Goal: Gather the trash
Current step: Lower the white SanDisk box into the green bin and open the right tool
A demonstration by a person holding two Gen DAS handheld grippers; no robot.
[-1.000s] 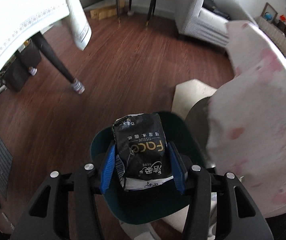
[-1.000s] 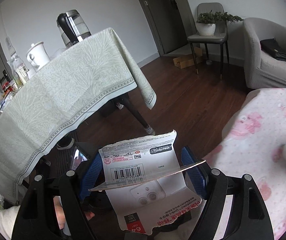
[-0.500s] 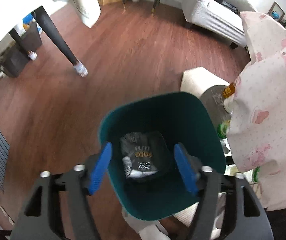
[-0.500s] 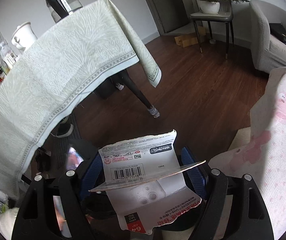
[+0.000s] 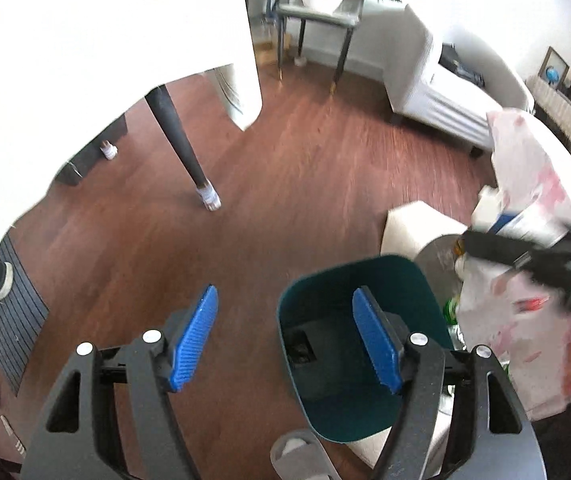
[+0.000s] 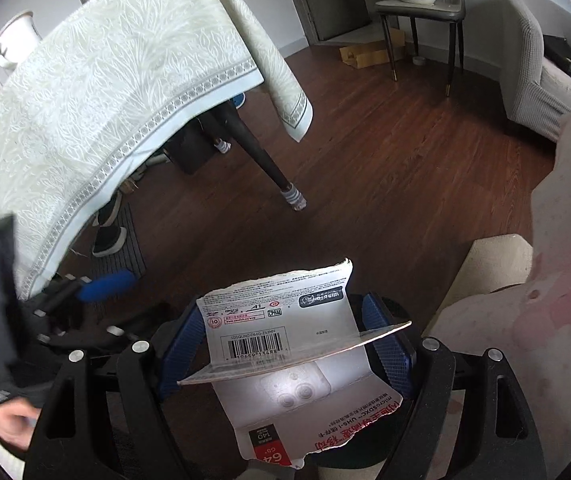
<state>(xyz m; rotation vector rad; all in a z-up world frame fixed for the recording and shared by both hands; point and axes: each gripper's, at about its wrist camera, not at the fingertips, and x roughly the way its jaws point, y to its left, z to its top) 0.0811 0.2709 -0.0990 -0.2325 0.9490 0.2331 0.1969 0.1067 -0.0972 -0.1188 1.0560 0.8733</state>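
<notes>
While clamped, card packaging (image 6: 285, 344) within right gripper (image 6: 285, 352)

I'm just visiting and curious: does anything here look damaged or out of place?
Yes. The card packaging held in the right gripper is torn along its top edge and bent into a fold. A grey slipper lies on the floor against the green bin.

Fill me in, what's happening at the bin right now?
The left gripper is open and empty beside the dark green trash bin, with a black wrapper lying at the bin's bottom. The right gripper is shut on a torn microSD card package, held above the wooden floor and not yet dropped. The bin stands by the pink-patterned cloth.
</notes>
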